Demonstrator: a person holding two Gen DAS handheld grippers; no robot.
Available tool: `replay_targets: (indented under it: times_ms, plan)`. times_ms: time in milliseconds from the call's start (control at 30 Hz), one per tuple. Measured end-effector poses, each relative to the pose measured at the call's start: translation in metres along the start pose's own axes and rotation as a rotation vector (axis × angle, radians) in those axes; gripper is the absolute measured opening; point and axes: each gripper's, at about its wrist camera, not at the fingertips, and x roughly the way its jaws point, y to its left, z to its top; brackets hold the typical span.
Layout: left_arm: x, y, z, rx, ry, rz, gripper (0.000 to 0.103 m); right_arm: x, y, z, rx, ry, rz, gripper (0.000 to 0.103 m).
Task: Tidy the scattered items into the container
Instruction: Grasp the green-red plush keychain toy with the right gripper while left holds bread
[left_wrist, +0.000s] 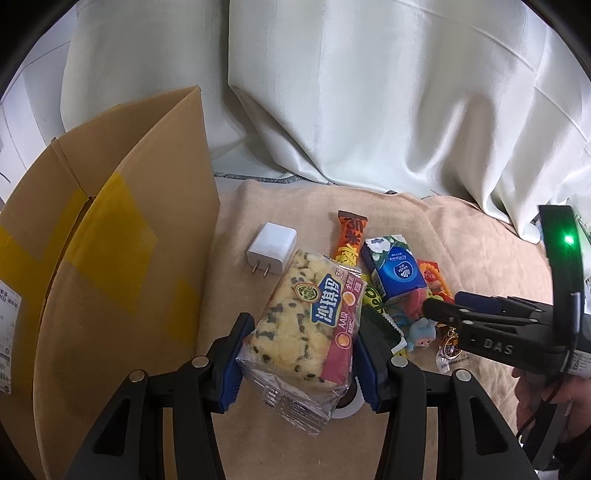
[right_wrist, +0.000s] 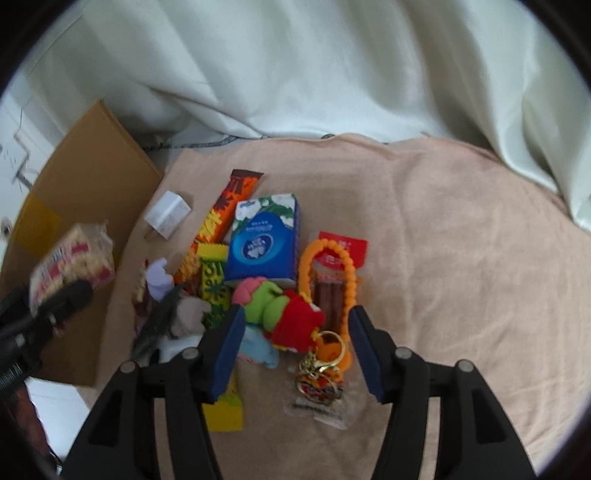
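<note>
My left gripper (left_wrist: 301, 360) is shut on a packaged sachima cake (left_wrist: 306, 332) and holds it above the beige cloth, right of the cardboard box (left_wrist: 110, 236). The cake also shows in the right wrist view (right_wrist: 74, 258). My right gripper (right_wrist: 295, 354) is open above the pile, its fingers either side of a green and red plush keychain (right_wrist: 284, 314). The pile holds a blue tissue pack (right_wrist: 264, 240), an orange snack bar (right_wrist: 225, 214), a white charger (right_wrist: 168, 214), an orange bead loop (right_wrist: 327, 273) and a yellow-green packet (right_wrist: 214, 280).
White curtains (left_wrist: 369, 92) hang behind the cloth-covered surface (right_wrist: 461, 277). The box flaps stand upright at the left. A gold-clip keychain in a clear bag (right_wrist: 321, 391) lies near the right gripper. A white roll (left_wrist: 351, 402) sits under the cake.
</note>
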Motion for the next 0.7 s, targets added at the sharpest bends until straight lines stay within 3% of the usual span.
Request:
replay_targets:
  times_ms: [133,533,600,633,700]
  plan:
    - [-0.002,0.002,0.0,0.0,-0.004,0.003,0.052,0.009,0.006,0.004,0.03,0.033,0.017,0.063]
    - [-0.003,0.003,-0.001,0.01,-0.003,0.002,0.052,0.03,0.015,0.008,0.061,0.054,-0.04,0.07]
    - [-0.003,0.002,-0.001,0.009,-0.006,-0.001,0.052,0.028,0.016,0.007,0.056,0.038,-0.027,0.069]
    - [-0.003,0.002,-0.001,0.012,-0.009,-0.001,0.052,0.025,0.015,0.006,0.053,0.026,-0.025,0.06]
    - [-0.002,0.0,0.0,0.015,-0.008,-0.006,0.052,0.018,0.014,0.005,0.045,0.008,-0.008,0.06]
